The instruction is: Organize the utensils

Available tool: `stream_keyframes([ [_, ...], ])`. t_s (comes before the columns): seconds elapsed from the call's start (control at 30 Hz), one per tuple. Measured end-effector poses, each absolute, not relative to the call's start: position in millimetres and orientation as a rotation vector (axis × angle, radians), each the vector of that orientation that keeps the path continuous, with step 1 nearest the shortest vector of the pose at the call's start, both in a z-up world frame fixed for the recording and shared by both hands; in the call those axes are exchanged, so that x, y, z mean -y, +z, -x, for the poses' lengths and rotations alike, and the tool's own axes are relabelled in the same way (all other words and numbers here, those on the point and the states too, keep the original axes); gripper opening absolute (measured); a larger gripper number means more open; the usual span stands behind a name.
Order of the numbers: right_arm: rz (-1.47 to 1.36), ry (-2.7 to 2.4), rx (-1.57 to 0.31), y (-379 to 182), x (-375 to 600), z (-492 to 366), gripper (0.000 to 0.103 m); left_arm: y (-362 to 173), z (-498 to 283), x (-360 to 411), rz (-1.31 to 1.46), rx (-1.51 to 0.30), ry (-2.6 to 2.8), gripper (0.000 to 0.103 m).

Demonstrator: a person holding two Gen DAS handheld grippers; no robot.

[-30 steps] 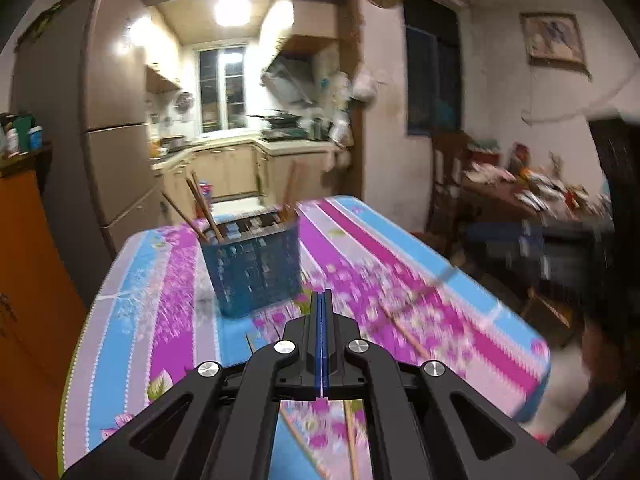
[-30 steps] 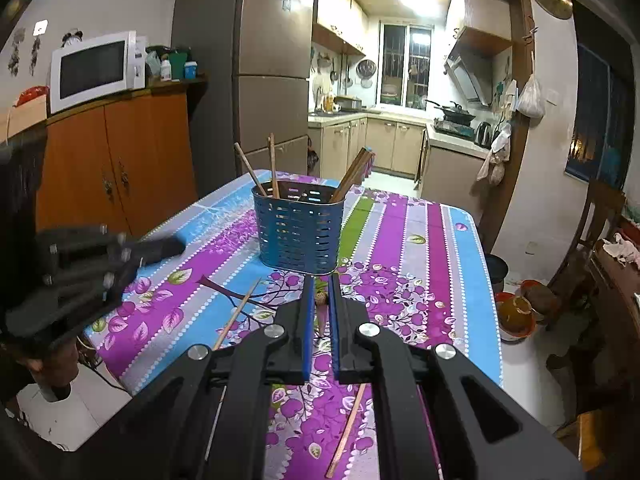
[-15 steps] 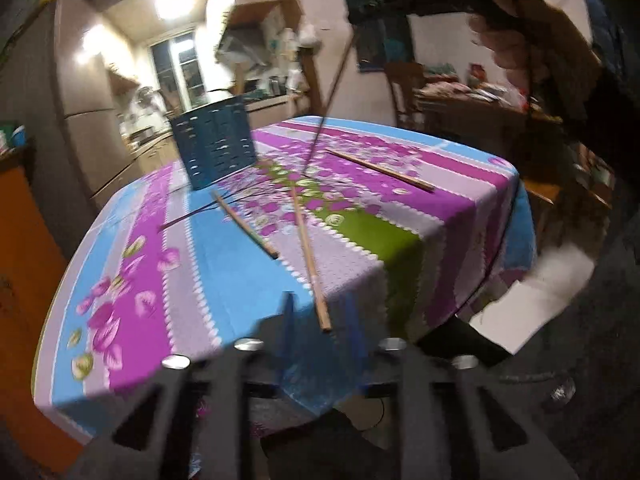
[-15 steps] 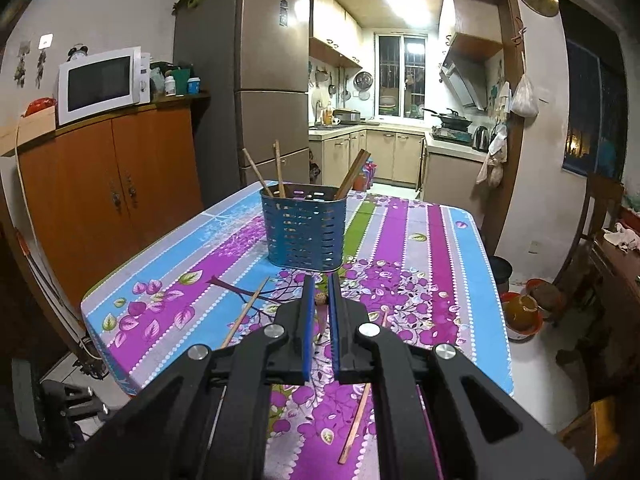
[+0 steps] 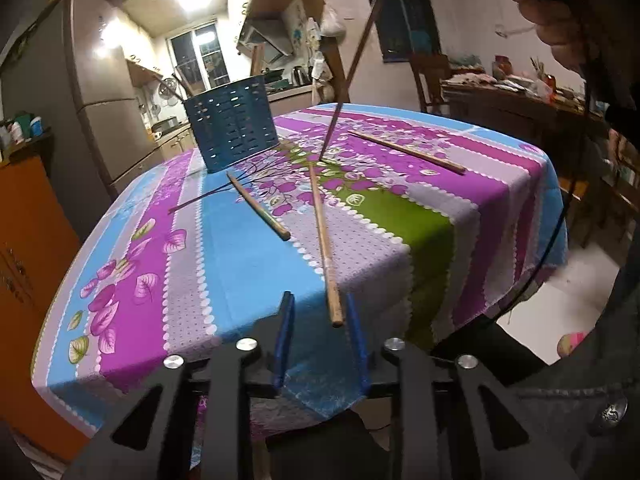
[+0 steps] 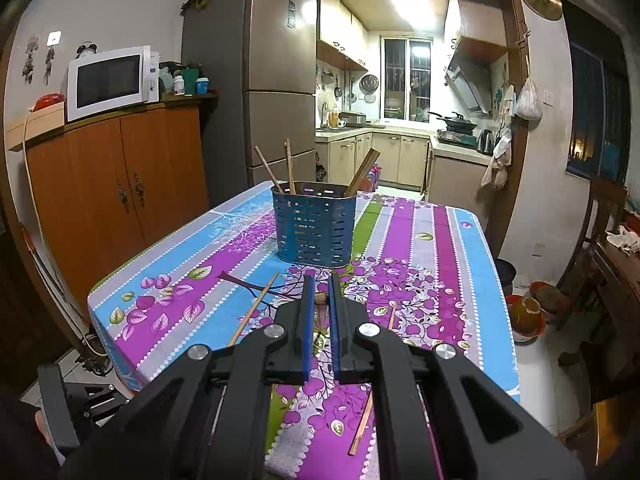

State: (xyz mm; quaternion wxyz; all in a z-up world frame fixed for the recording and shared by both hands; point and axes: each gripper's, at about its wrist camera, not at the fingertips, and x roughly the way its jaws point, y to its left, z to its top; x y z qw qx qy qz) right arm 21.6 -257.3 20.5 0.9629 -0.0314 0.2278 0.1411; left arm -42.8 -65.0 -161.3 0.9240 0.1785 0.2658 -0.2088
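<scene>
A blue perforated utensil holder with several chopsticks in it stands on the flowered tablecloth; it also shows in the left wrist view. Three wooden chopsticks lie loose on the cloth: a middle one, a left one and a right one. My left gripper is open at the near table edge, its fingers either side of the middle chopstick's near end. My right gripper is shut on a dark chopstick, held steeply above the table with its tip near the cloth.
The table has a near corner in front of the left gripper. An orange cabinet and fridge stand on the left. Chairs and a cluttered side table stand on the right. A bucket sits on the floor.
My left gripper dropped from above the table to its near edge and opened around the middle chopstick's end. My right gripper drew back slightly from the holder.
</scene>
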Motion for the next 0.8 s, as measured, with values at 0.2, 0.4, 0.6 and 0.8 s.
stream_keyframes([
  [0.2, 0.065, 0.292, -0.462, 22, 260, -21, 0.005, -165, 39, 63, -0.351, -0.558, -0.42, 0.017],
  [0.4, 0.063, 0.29, -0.461, 22, 260, -20, 0.005, -165, 40, 63, -0.345, -0.55, -0.414, 0.01],
  [0.6, 0.06, 0.287, -0.456, 23, 260, -20, 0.005, -166, 40, 62, -0.341, -0.556, -0.416, 0.007],
  [0.8, 0.058, 0.287, -0.442, 25, 263, -18, 0.005, -151, 45, 61, -0.339, -0.516, -0.403, 0.007],
])
